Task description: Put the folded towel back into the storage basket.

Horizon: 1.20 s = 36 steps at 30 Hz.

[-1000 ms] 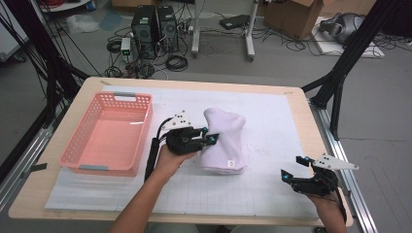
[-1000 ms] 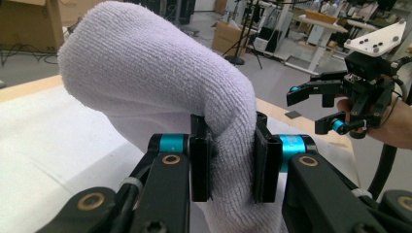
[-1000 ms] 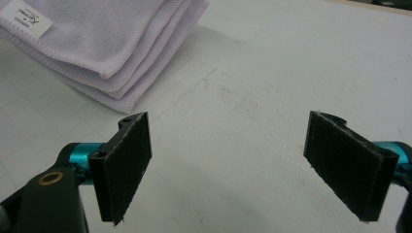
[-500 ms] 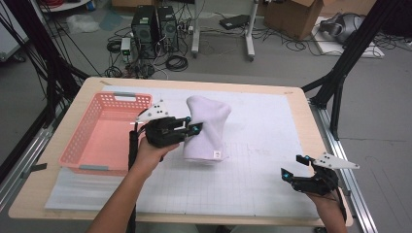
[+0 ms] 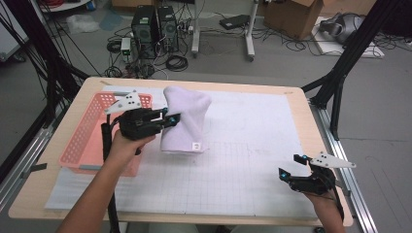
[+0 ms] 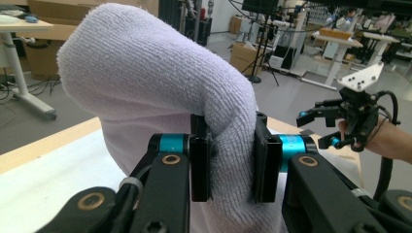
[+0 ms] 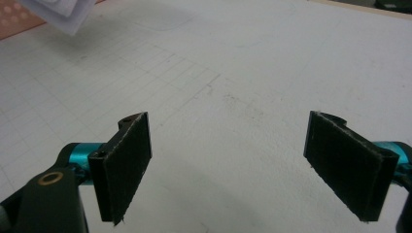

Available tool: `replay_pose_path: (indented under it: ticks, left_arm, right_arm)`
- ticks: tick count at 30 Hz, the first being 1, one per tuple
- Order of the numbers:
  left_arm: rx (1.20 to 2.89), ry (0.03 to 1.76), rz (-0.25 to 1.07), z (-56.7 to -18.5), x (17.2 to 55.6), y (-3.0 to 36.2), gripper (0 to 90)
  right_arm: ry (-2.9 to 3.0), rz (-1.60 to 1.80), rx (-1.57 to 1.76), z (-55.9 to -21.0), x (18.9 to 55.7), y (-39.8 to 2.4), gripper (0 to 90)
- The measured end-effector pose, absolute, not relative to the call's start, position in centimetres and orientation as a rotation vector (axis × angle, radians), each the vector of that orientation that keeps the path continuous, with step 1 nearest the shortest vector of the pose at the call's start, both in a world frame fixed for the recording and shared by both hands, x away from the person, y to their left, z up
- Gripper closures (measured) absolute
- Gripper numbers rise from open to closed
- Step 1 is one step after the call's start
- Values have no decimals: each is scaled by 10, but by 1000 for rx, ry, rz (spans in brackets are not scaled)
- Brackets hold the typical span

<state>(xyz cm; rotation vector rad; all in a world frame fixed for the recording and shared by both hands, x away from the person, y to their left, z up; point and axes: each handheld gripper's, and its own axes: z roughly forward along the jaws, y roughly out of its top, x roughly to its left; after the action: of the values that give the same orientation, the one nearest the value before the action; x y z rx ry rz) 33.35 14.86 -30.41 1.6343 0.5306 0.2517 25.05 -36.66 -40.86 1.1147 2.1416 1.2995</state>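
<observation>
A folded lilac towel (image 5: pixel 187 119) hangs off the table, pinched at its left edge by my left gripper (image 5: pixel 171 119). In the left gripper view the two black pads (image 6: pixel 200 162) squeeze a thick fold of the towel (image 6: pixel 160 82) between them. The pink basket (image 5: pixel 90 138) lies just left of and below the held towel. My right gripper (image 5: pixel 291 167) rests at the front right of the table, jaws wide apart. In the right gripper view nothing lies between its pads (image 7: pixel 124 162), only the white gridded mat (image 7: pixel 233 63).
The white mat (image 5: pixel 243 165) covers most of the wooden table (image 5: pixel 291 92). Black frame legs (image 5: pixel 340 73) stand at the right, and computers (image 5: pixel 155 22) and cables sit on the floor behind the table.
My left gripper has lifted the towel off the mat and carried it leftward toward the basket. The right gripper has stayed where it was.
</observation>
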Motion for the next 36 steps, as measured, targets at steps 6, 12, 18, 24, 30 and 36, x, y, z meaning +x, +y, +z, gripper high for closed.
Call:
replay_pose_path:
  ticks: [6,12,18,24,30,36]
  left_arm:
    - [1601,545,257,-296,335,181,737]
    - [1582,549,276,-292,336,199,738]
    - [1552,547,299,-287,337,220,738]
    - [1534,545,303,-283,336,240,737]
    - [1512,550,299,-279,337,262,736]
    - [1492,572,317,-276,334,285,736]
  right_arm:
    - [2140,1301,1129,-409,250,-366,162]
    - [2147,1296,1127,-411,252,-364,162]
    - [2136,1296,1130,-410,254,-363,162]
    - [2142,1292,1126,-410,255,-361,162]
    - [2145,1282,1129,-411,256,-359,162]
    - [2141,1277,1122,-411,257,-358,162]
